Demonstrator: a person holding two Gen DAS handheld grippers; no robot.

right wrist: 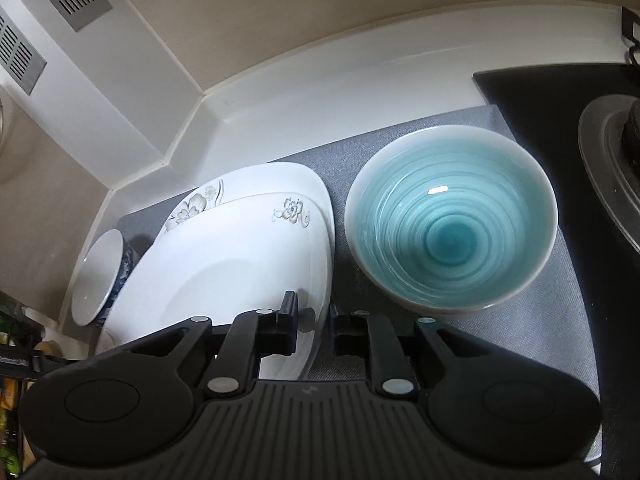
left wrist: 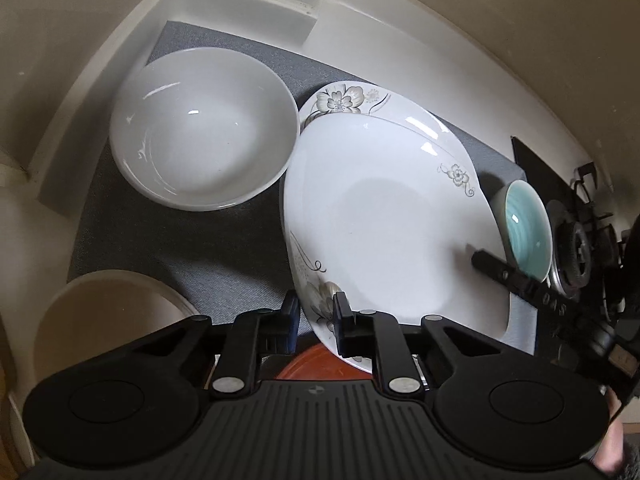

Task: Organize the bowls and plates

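Note:
A white square plate with grey flower prints [left wrist: 384, 216] lies on top of a second flowered plate [left wrist: 348, 98] on the grey mat [left wrist: 200, 248]. My left gripper [left wrist: 316, 320] is shut on the top plate's near edge. My right gripper [right wrist: 314, 320] is shut on the same plate's [right wrist: 236, 260] opposite edge; its finger [left wrist: 504, 274] shows in the left wrist view. A large white bowl [left wrist: 204, 128] sits left of the plates. A teal bowl [right wrist: 450, 220] sits right of them, also in the left wrist view [left wrist: 526, 228].
A beige round dish [left wrist: 104, 316] sits near left. An orange-red plate [left wrist: 316, 364] shows under the left gripper. A gas stove [right wrist: 612, 168] stands at the right. A white ledge and wall corner [right wrist: 200, 104] run behind the mat.

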